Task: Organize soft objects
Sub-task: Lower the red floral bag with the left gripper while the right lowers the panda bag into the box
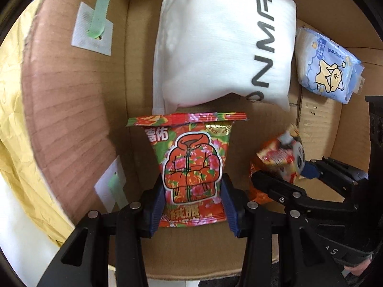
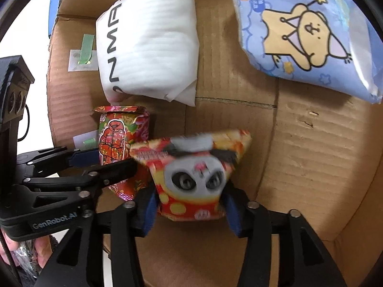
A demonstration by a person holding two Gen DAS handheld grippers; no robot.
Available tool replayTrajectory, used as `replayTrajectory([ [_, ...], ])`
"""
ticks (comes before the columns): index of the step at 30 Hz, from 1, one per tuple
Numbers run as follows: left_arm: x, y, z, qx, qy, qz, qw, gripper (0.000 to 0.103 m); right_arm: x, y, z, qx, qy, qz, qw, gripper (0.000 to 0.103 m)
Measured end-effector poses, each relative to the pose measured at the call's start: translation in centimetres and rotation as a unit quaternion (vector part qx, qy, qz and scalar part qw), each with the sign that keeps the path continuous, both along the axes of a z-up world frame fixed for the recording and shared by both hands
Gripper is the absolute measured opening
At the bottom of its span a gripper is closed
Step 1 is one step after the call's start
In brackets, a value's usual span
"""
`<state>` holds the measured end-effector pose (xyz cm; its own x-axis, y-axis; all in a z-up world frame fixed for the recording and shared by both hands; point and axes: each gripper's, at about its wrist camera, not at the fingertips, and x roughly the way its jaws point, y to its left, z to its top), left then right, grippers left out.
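Note:
My left gripper (image 1: 193,191) is shut on a red floral tissue pack (image 1: 191,162) with a jacket drawing, held over the floor of a cardboard box (image 1: 134,71). My right gripper (image 2: 190,203) is shut on a red-and-yellow panda pack (image 2: 191,177), beside the floral pack (image 2: 117,143). The right gripper also shows in the left wrist view (image 1: 287,179), with the panda pack (image 1: 280,157) in it. A white padded pouch (image 1: 222,45) with black letters lies at the back of the box; it also shows in the right wrist view (image 2: 148,43).
A blue cartoon tissue pack (image 2: 304,33) lies at the back right of the box, also in the left wrist view (image 1: 328,67). The left box flap (image 1: 67,95) carries white and green tape tabs. Yellow cloth (image 1: 12,107) lies outside the box on the left.

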<state>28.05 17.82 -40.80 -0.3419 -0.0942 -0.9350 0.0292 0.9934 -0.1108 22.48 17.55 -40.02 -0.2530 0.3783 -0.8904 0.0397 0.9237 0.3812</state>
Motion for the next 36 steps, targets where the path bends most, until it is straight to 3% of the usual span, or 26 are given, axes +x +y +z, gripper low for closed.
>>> replayTrajectory([
  [4, 0.2, -0.1, 1.0, -0.009, -0.005, 0.012, 0.9999, 0.044, -0.2, -1.3, 0.8, 0.008, -0.006, -0.006, 1.0, 0.074],
  [12, -0.4, 0.0, 4.1, -0.023, -0.041, 0.023, 0.9986, 0.049, -1.3, -2.4, 4.4, -0.021, -0.048, 0.03, 0.998, 0.074],
  [18, -2.7, 0.5, 6.6, -0.024, -0.092, 0.049, 0.9943, 0.05, -2.5, -3.6, 8.4, -0.095, -0.11, 0.044, 0.988, 0.087],
  [20, -3.8, 0.5, 7.5, -0.012, -0.12, 0.058, 0.991, 0.054, -3.2, -4.0, 9.8, -0.113, -0.119, 0.041, 0.986, 0.094],
  [24, -5.9, 0.0, 9.5, -0.005, -0.171, 0.072, 0.9826, 0.066, -4.3, -3.3, 12.2, -0.152, -0.14, 0.029, 0.978, 0.096],
  [28, -7.4, 0.1, 12.1, -0.003, -0.217, 0.09, 0.972, 0.068, -5.5, -2.9, 14.1, -0.185, -0.164, 0.015, 0.969, 0.102],
  [32, -8.6, 0.2, 14.0, 0.003, -0.253, 0.103, 0.9618, 0.091, -6.8, -2.7, 16.1, -0.2, -0.186, 0.004, 0.962, 0.102],
  [36, -9.6, 0.1, 15.9, 0.012, -0.282, 0.097, 0.9544, 0.092, -8.4, -2.4, 18.9, -0.2, -0.207, -0.002, 0.958, 0.102],
])
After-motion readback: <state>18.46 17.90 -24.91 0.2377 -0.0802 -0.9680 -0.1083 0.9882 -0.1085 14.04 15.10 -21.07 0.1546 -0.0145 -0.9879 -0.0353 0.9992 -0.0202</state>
